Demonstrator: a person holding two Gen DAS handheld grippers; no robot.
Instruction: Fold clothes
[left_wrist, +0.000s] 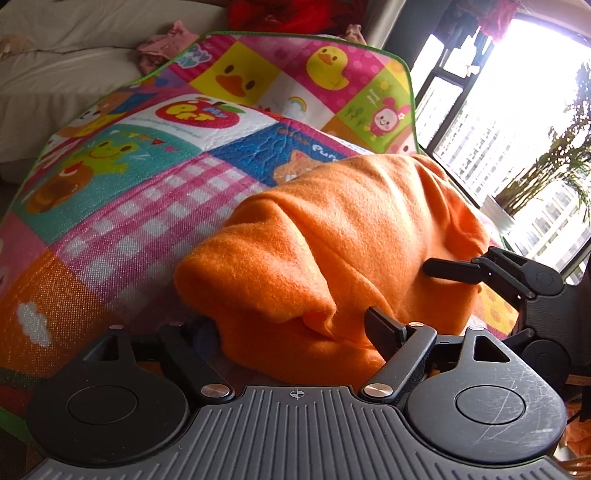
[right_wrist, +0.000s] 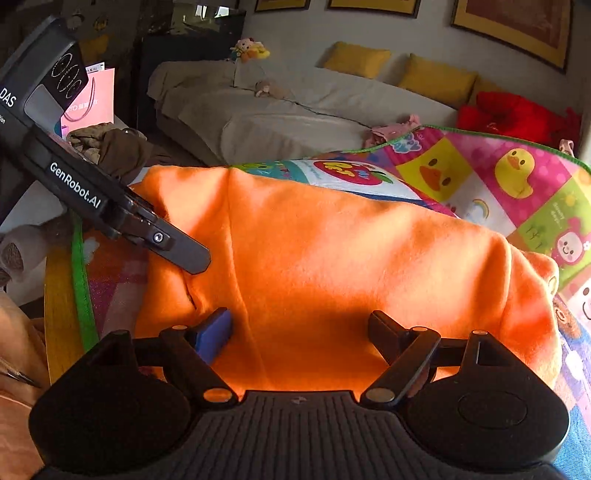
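Note:
An orange fleece garment (left_wrist: 332, 236) lies bunched and folded on a colourful cartoon play mat (left_wrist: 122, 192). In the left wrist view my left gripper (left_wrist: 295, 328) is open wide at the garment's near edge. Its right finger (left_wrist: 384, 332) lies on top of the fleece, and its left finger is mostly hidden under the fold. In the right wrist view my right gripper (right_wrist: 301, 328) is also open. Its blue-padded left finger (right_wrist: 216, 332) and right finger (right_wrist: 384, 332) press on the garment (right_wrist: 351, 251). The left gripper's finger (right_wrist: 184, 254) rests on the cloth's left side.
A beige sofa (right_wrist: 288, 110) with yellow cushions (right_wrist: 356, 59) stands beyond the mat. Pink clothes (right_wrist: 391, 129) and a red plush (right_wrist: 517, 114) lie at the mat's far edge. A brown clothes pile (right_wrist: 110, 147) sits at left. A window and plant (left_wrist: 546, 170) are at right.

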